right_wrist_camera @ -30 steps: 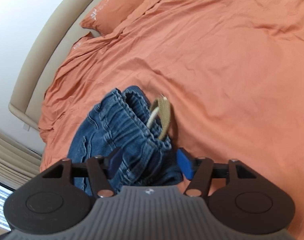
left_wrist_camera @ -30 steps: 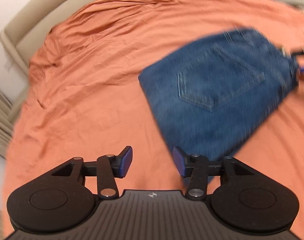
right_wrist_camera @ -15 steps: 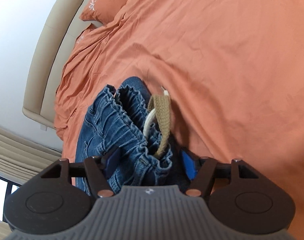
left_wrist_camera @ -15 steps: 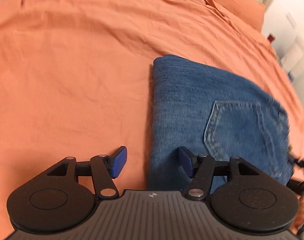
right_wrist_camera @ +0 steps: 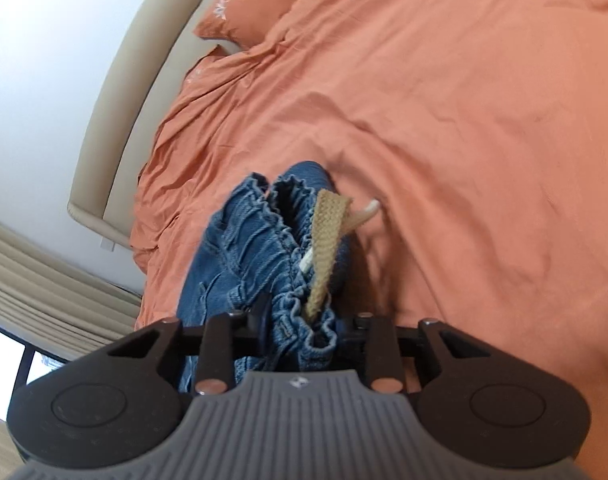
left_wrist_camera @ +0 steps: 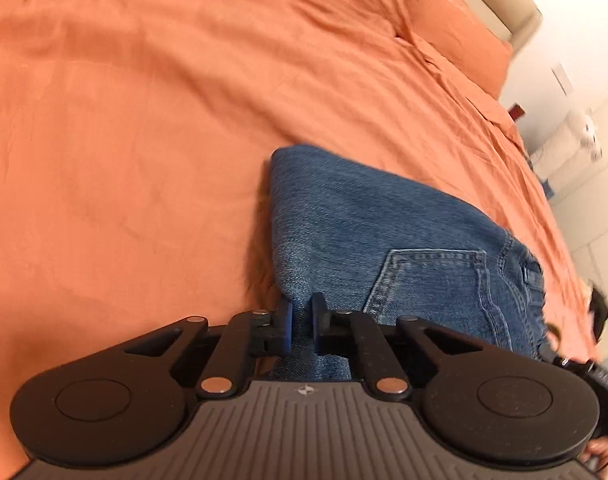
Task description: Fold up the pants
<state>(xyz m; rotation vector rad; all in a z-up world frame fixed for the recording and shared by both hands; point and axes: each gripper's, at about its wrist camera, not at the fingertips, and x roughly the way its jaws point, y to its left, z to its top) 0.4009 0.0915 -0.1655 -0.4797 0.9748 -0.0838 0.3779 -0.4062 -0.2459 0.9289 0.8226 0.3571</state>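
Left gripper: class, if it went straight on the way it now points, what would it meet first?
The folded jeans. The left gripper is already shut on their near corner, so denim lies directly ahead; beyond that, the orange bedspread, though depth is hard to judge.

Both views evenly lit, soft daylight, no hard glare. Right wrist: blown-out window [right_wrist_camera: 7, 364] at 8 o'clock, wall at 10 o'clock near overexposed. Left wrist: motion blur across the orange bedspread [left_wrist_camera: 143, 120], worst at 12 o'clock; pillow [left_wrist_camera: 452, 28] at 1 o'clock smeared. Jeans [left_wrist_camera: 384, 240] moderately sharp, casting a soft shadow on the side toward 9 o'clock. Heavy fisheye bending at all edges, dark vignette corners. Near housings in focus.
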